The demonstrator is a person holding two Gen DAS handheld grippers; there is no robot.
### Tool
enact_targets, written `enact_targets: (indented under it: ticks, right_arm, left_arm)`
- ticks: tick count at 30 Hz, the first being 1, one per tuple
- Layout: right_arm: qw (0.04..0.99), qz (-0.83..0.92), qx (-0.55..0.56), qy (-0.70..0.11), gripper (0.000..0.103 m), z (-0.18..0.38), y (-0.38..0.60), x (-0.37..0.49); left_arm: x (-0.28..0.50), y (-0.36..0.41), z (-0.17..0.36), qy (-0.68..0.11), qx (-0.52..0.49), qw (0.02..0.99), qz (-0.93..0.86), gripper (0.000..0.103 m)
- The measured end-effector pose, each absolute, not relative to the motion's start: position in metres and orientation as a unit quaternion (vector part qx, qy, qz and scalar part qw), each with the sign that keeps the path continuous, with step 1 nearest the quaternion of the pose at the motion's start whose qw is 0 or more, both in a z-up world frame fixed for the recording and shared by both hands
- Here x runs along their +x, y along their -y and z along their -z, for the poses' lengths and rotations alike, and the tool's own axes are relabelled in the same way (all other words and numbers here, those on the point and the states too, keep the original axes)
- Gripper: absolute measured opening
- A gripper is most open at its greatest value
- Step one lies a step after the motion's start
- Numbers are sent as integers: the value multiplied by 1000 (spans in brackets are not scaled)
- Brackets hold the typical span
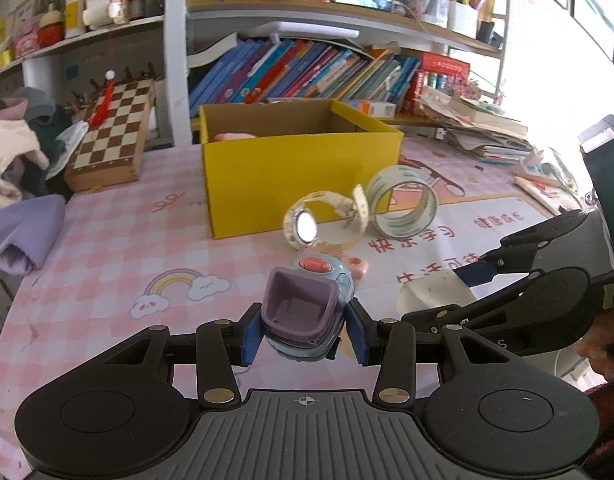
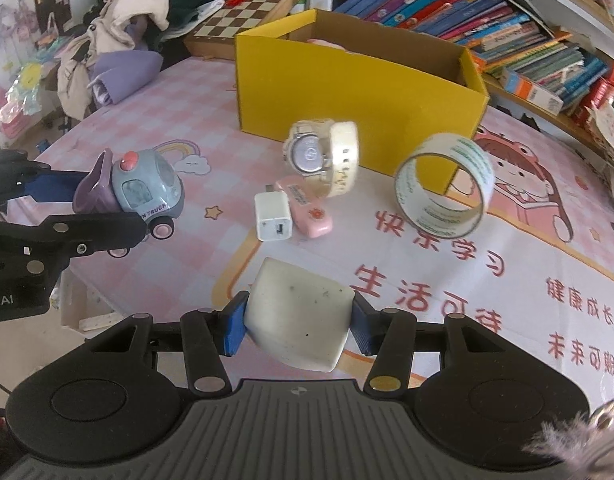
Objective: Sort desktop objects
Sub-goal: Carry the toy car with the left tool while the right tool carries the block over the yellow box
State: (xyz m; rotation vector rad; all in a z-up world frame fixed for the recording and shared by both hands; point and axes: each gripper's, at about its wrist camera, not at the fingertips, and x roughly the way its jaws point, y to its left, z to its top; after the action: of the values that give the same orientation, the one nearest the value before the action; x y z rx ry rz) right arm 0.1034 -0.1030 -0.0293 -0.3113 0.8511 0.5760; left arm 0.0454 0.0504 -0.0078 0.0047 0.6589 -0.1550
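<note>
Toy truck (image 1: 307, 312) clamped in the left claw (image 1: 305, 334), lifted clear of the table (image 1: 107, 248), bucket end toward the camera, likely so as to be carried to the yellow box (image 1: 291, 176) standing open-topped at the far side. Cream block (image 2: 301, 316) squeezed across its width in the right claw (image 2: 297, 326), likewise off the surface and probably bound for the same box. Left behind on the pink cloth, between claws and box: one wristwatch (image 2: 323, 152), one tape roll (image 2: 443, 184) standing on edge, one white charger (image 2: 271, 217), one pink case (image 2: 309, 208). Something pink already inside the box, kind unclear.
</note>
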Motion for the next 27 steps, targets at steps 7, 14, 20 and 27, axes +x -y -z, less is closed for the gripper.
enact_targets:
  ticks: [7, 14, 20, 27]
  right_arm:
    - [868, -258, -142, -400, 49, 27, 119, 97]
    - [879, -230, -130, -396, 49, 23, 137, 92]
    - [889, -216, -107, -389, 49, 13, 151, 95]
    - [898, -198, -63, -387, 49, -4, 168, 106]
  left_arm:
    - [49, -37, 5, -317, 13, 943, 99, 42]
    - [54, -22, 3, -310, 27, 941, 131, 42]
    - [53, -18, -4, -299, 31, 943, 143, 42]
    - [53, -31, -21, -277, 20, 953, 123, 42]
